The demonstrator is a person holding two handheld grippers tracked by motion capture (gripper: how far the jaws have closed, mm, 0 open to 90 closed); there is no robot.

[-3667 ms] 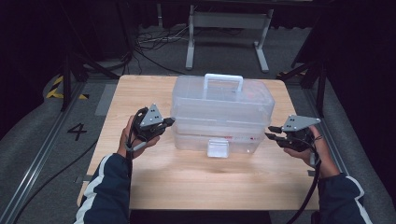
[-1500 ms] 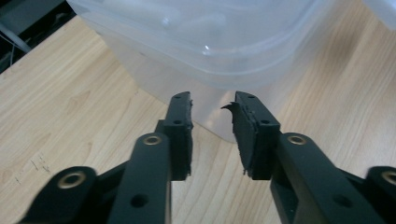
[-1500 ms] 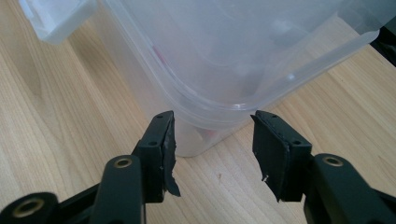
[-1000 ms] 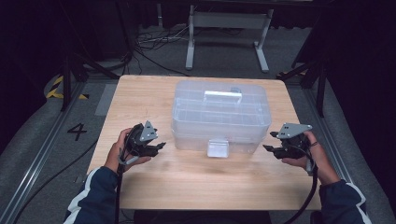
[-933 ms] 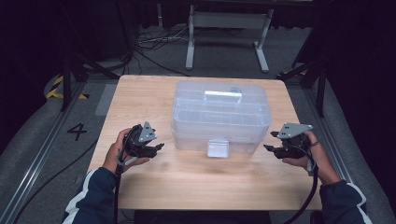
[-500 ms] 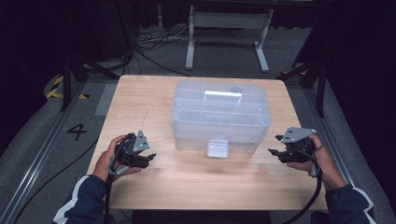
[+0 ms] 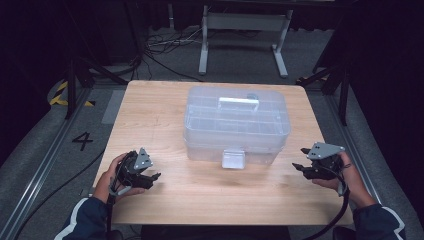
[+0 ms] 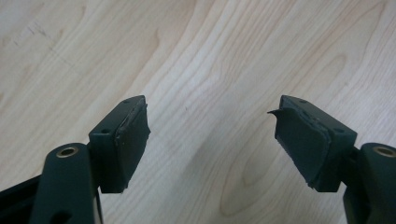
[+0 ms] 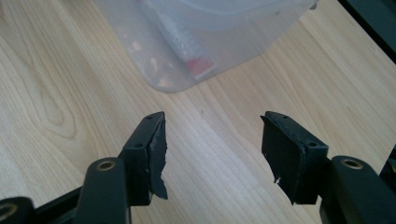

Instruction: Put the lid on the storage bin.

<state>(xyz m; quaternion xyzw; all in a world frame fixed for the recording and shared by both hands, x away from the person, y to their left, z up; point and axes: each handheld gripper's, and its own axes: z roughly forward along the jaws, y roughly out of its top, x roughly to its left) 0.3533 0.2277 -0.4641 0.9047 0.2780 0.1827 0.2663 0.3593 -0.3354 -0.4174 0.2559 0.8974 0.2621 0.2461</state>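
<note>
Both of our hands have drawn back from the box toward the near edge since the earlier frames, and the handle that stood up on the lid now lies flat. Our left claw [image 7: 150,179] sits low over the bare wooden surface [image 7: 150,115], its jaws just opened wider with nothing between them (wood grain alone shows past the pads [image 8: 133,135]). At the middle the clear plastic box [image 7: 236,125] rests closed, latch facing us. Our right claw [image 7: 299,167] hovers near the box's right corner, well clear of it, released too, its jaws having just spread, gripping nothing.
</note>
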